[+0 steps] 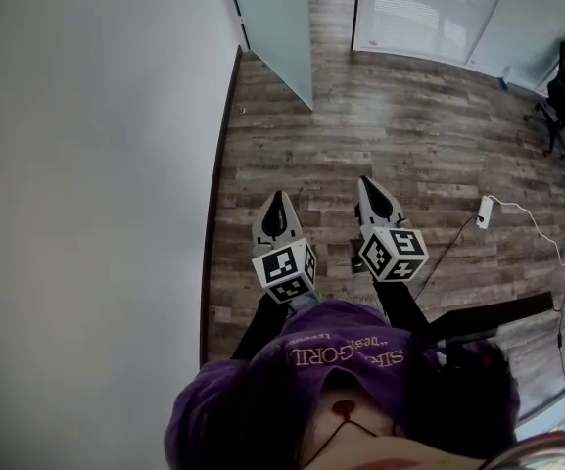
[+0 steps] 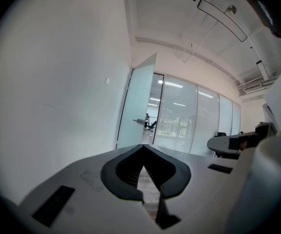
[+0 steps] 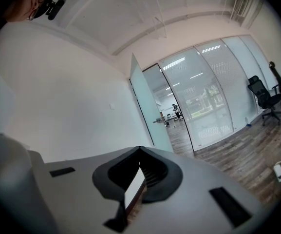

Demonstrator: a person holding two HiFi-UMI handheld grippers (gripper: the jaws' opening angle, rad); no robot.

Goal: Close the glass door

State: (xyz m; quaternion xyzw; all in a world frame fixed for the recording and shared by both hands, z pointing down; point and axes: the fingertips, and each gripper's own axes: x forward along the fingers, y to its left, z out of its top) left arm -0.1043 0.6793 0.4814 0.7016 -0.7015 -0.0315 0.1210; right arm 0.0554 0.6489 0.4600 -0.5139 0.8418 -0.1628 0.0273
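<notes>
Head view: approach stage, glass door [image 1: 280, 37] standing open well ahead of both grippers.

The left gripper [image 1: 278, 200] and the right gripper [image 1: 368, 184] are pointing side by side over the wood floor [image 1: 409, 135]. Each is showing its jaws meeting at the tips with nothing between them. The door leaf is projecting into the room ahead, beside the white wall [image 1: 86, 164] on the left gripper's outer side, and nothing is touching it. Judgement: the approach is the step in hand. The next move is calling for closing the distance, then setting a closed tip against the leaf or its handle [image 2: 139, 122] and pushing gently toward the frame.
</notes>
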